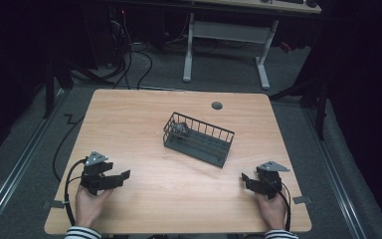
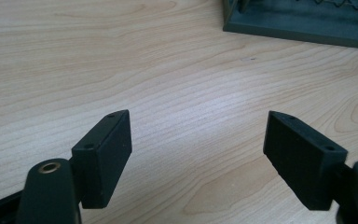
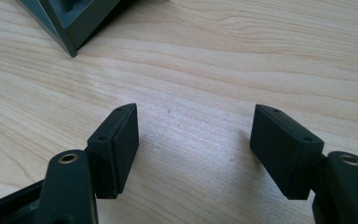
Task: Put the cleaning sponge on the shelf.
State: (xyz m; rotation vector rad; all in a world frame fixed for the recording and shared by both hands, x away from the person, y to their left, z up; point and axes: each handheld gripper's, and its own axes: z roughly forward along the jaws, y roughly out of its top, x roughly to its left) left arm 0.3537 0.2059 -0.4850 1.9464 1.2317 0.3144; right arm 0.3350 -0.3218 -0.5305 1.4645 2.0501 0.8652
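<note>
A dark wire basket (image 1: 199, 139) stands slantwise at the middle of the wooden table (image 1: 139, 119), with a small grey crumpled object (image 1: 180, 129) in its left end. My left gripper (image 1: 123, 175) rests low at the table's front left, open, nothing between its jaws. My right gripper (image 1: 244, 178) sits at the front right, also open and empty. In the left gripper view the jaws of the left gripper (image 2: 198, 140) stand wide over bare wood, the basket's base (image 2: 298, 23) at the top right. In the right gripper view the right gripper (image 3: 193, 133) faces bare wood, with a basket corner (image 3: 70, 18) at the top left.
A round cable hole (image 1: 217, 105) sits near the table's far edge. Cables (image 1: 129, 59) lie on the floor behind the table, and a white desk frame (image 1: 229, 45) stands farther back. Each gripper's cable (image 1: 67, 194) trails off the front edge.
</note>
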